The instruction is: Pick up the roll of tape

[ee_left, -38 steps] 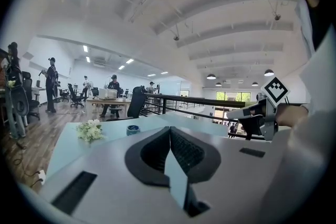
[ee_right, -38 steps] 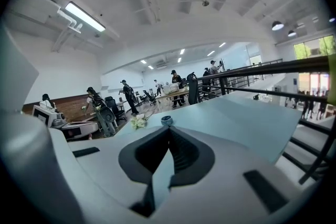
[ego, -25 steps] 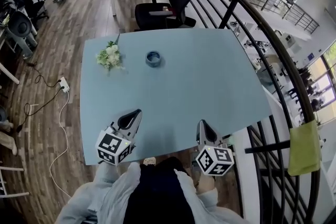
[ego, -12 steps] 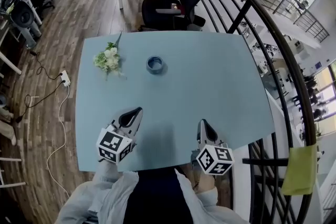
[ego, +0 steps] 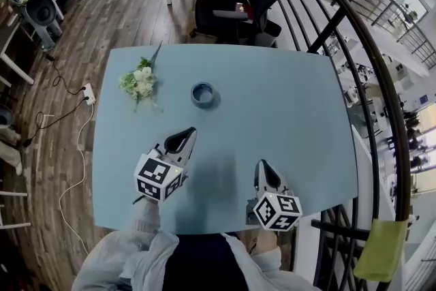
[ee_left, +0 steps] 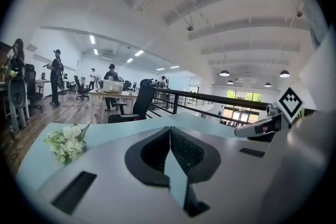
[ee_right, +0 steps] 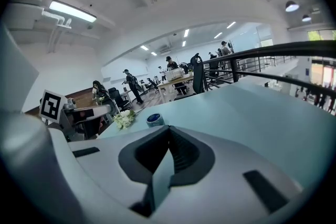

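While both grippers hover over the near half of the pale blue table (ego: 293, 119), the roll of tape (ego: 202, 94) lies flat toward the far side. Its open core faces up, and it sits just right of a small bunch of white flowers (ego: 138, 84) without touching it. The left gripper (ego: 185, 138) is the nearer of the two to the roll and points roughly toward it. The right gripper (ego: 262, 165) sits further back, near the table's front edge. Each pair of jaws is pressed together with nothing between them.

The roll is a small blue-grey ring. It is probably light and stiff enough to keep its shape under a squeeze, though its smooth outer face may slip. A sound hold would likely put one jaw inside the core and one outside, pinching the wall, or else span the whole ring. Either way the jaws must first part.

Only the head view shows the full layout and the gap between the roll and each gripper. The right gripper view shows the roll low and side-on beyond its closed jaws, so its height can be judged. The left gripper view shows the flowers and the far table edge but no roll, which seems hidden behind the gripper's own body.
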A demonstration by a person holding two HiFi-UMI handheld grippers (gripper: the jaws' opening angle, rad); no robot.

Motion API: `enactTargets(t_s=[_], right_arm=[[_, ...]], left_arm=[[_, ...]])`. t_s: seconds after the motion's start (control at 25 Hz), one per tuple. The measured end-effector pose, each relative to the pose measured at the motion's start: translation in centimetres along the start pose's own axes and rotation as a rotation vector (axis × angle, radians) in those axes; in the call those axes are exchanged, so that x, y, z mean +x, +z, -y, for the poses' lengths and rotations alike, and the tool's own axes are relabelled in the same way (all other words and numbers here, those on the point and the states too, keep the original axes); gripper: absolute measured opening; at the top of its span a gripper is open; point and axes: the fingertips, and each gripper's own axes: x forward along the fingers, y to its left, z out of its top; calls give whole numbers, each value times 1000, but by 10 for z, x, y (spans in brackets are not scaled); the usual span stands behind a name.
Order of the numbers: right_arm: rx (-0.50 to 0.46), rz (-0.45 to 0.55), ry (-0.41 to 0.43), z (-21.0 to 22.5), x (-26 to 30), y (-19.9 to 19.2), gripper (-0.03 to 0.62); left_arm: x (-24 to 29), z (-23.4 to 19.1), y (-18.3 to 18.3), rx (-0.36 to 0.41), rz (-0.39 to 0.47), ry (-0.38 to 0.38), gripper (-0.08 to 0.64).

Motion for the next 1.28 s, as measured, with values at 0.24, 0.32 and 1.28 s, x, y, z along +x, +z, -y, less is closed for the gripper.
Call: enactTargets(t_s=[0.24,0.32,1.28], right_arm=[[6,-38,22,10,20,-8,9],[9,-46,26,13,24,-10,8],[41,-134,80,50,82,-8,9]], left_arm=[[39,-17,-7,59,-44,52,18],[51,-21,-9,66,-52,58,18],[172,-66,-86,111,-371,120,160]])
